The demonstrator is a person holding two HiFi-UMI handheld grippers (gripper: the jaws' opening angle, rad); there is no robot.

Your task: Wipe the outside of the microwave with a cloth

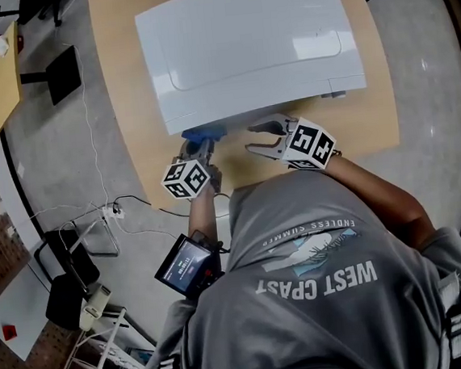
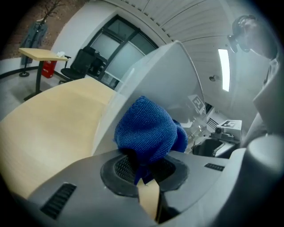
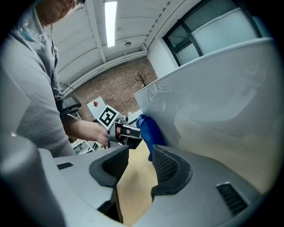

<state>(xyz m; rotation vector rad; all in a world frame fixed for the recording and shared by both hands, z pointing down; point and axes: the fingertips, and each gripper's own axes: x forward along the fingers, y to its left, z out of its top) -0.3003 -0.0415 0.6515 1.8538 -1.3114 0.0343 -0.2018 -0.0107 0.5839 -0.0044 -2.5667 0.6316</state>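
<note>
A white microwave (image 1: 250, 48) stands on a light wooden table (image 1: 124, 92). My left gripper (image 1: 198, 146) is shut on a bunched blue cloth (image 1: 203, 133), which rests against the lower left corner of the microwave's front. In the left gripper view the cloth (image 2: 148, 131) bulges out from between the pads of that gripper (image 2: 144, 164), with the microwave (image 2: 164, 75) just behind it. My right gripper (image 1: 250, 137) is open and empty, close in front of the microwave, right of the cloth. The right gripper view has its jaws (image 3: 140, 162) apart over the tabletop, the microwave (image 3: 222, 102) to their right, and the cloth (image 3: 150, 131) ahead.
The table's front edge (image 1: 215, 191) runs just below both grippers. Cables and a power strip (image 1: 111, 209) lie on the floor to the left, near a black chair base (image 1: 69, 276). A second wooden table (image 1: 0, 80) stands at the far left.
</note>
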